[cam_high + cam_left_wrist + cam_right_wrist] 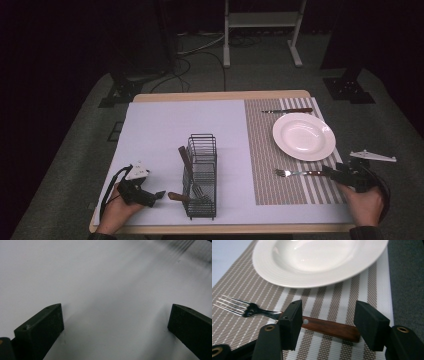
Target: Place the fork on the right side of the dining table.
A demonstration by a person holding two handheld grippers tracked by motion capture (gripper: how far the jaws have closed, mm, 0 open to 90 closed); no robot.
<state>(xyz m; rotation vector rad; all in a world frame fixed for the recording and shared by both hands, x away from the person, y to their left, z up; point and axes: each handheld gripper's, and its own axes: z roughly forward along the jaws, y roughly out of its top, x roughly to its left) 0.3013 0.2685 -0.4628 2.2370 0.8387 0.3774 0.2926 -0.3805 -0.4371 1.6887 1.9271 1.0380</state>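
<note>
Fork, steel tines and brown wooden handle, lies flat between right gripper's parted jaws.

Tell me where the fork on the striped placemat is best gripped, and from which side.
Best by the wooden handle, coming from above with one jaw on each long side. The fork lies flat across the placemat, tines away from the right gripper, whose open jaws already straddle the handle.
</note>
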